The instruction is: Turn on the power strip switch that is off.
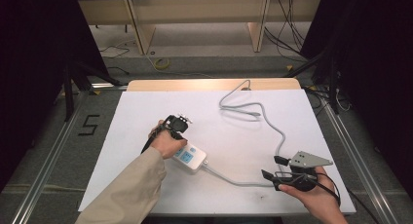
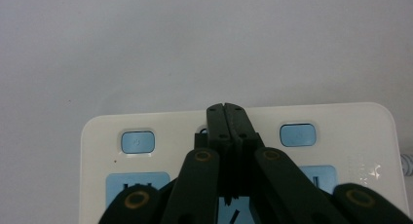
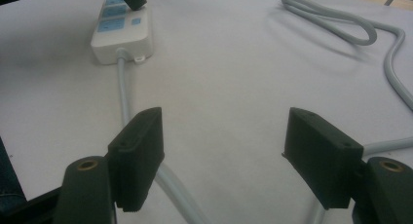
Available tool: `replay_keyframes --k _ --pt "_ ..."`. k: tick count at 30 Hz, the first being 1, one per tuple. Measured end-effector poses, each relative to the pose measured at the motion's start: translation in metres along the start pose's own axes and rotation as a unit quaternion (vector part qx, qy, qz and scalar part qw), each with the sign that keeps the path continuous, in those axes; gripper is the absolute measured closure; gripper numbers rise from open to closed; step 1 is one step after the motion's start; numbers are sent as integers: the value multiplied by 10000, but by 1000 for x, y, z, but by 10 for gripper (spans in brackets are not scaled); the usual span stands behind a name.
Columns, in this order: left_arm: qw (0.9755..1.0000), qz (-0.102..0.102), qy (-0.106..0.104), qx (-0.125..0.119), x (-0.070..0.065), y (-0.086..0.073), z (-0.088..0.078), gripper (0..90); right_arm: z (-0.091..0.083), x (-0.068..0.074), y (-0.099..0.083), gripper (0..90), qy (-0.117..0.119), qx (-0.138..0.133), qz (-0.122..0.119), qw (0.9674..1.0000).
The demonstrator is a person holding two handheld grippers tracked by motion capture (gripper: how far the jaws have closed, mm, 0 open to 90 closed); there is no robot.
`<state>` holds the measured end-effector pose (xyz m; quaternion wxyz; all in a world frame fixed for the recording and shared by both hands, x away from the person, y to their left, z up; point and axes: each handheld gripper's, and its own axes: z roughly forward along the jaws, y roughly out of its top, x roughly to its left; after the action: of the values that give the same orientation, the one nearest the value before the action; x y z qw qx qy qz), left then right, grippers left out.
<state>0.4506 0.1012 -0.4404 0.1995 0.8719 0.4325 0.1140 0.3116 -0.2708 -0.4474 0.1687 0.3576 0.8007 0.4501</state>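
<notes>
Here, a white worktop [image 1: 146,117] carries a white power strip [image 1: 191,158], which lies near the front edge, left of centre. Its grey cable [image 1: 272,131] is looped across the sheet toward the back. The left gripper [image 2: 228,118] is held tip-down on the strip, its jaws pressed together, with nothing between them, between two blue switch buttons [image 2: 138,141]. The right gripper [image 3: 224,156] is poised low over the cable near the front right, jaws spread wide, the cable running between them unpinched. The step in hand is judged to be steadying the strip while the cable is taken: downward pressure should be kept even, and the spread jaws centred on the cable before being closed.
</notes>
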Motion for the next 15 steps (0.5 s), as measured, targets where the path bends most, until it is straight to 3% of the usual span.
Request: replay_keyframes --k 15 --pt "9999 -70 -101 -85 3 -3 -1 900 0 0 0 309 -7 5 -5 10000"
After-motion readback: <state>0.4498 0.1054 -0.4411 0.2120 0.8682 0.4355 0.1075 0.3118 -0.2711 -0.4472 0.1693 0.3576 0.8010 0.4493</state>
